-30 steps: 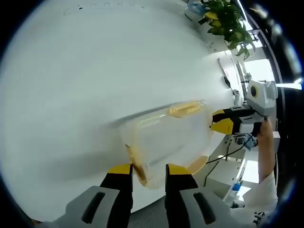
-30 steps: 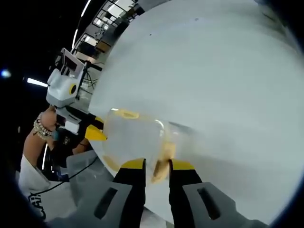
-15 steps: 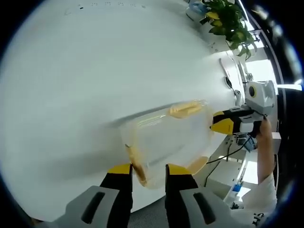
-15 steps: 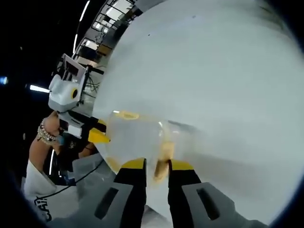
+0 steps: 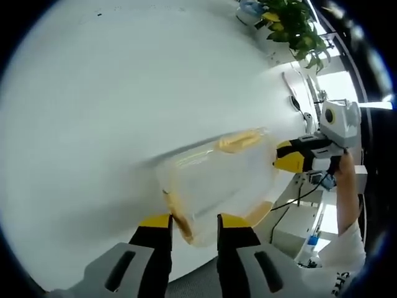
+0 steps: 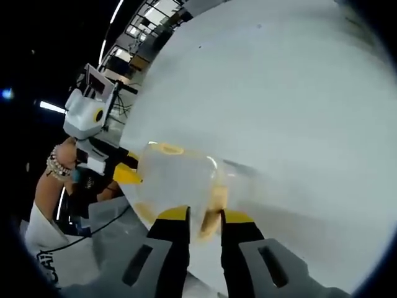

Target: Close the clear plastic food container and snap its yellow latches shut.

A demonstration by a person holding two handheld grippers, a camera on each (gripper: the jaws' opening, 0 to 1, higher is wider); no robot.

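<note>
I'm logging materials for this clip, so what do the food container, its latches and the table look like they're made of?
The container looks like clear, slightly frosted plastic: the white table shows through its walls. The latches look like opaque yellow plastic with a smooth finish. The table is plain matte white, perhaps laminate; the pictures don't settle that.

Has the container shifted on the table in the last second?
No. The container sits at the same spot by the table edge; only slight camera wobble.

Container: we are seeing the clear container (image 5: pixel 217 183) lying on the white table (image 5: pixel 111 93).
Left gripper (image 5: pixel 193 223): we are straddling its yellow latch (image 5: pixel 180 214).
Right gripper (image 5: pixel 290 156): touching the far end.
</note>
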